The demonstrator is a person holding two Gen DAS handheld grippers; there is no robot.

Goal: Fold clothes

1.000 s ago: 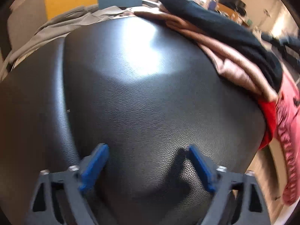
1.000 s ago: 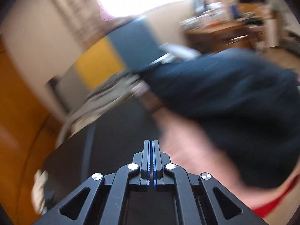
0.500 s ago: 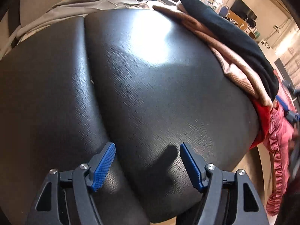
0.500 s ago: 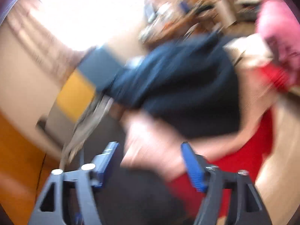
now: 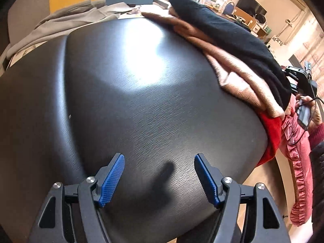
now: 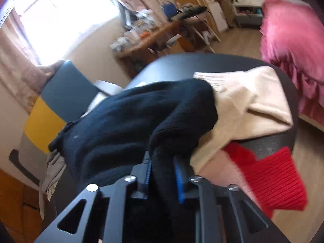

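Observation:
A black knit garment (image 6: 141, 119) lies on top of a pile at the right side of a black leather seat (image 5: 141, 93). My right gripper (image 6: 163, 162) is shut on a bunched edge of that black garment (image 5: 228, 38). Under it lie a beige-pink sweater (image 6: 249, 103) (image 5: 232, 68) and a red knit piece (image 6: 271, 178) (image 5: 271, 129). My left gripper (image 5: 159, 168) hovers open over the bare front of the seat, with nothing between its blue pads (image 5: 112, 177).
A grey garment (image 5: 66, 24) is draped at the seat's back left, near a yellow and blue cushion (image 6: 52, 105). A pink ruffled cover (image 6: 291, 46) stands to the right. A person's hand (image 5: 307, 105) holds the other gripper at the right edge. A cluttered desk (image 6: 154, 38) stands behind.
My right gripper opened, swung over the pile and closed on the black garment's edge. My left gripper stayed open and shifted slightly over the seat.

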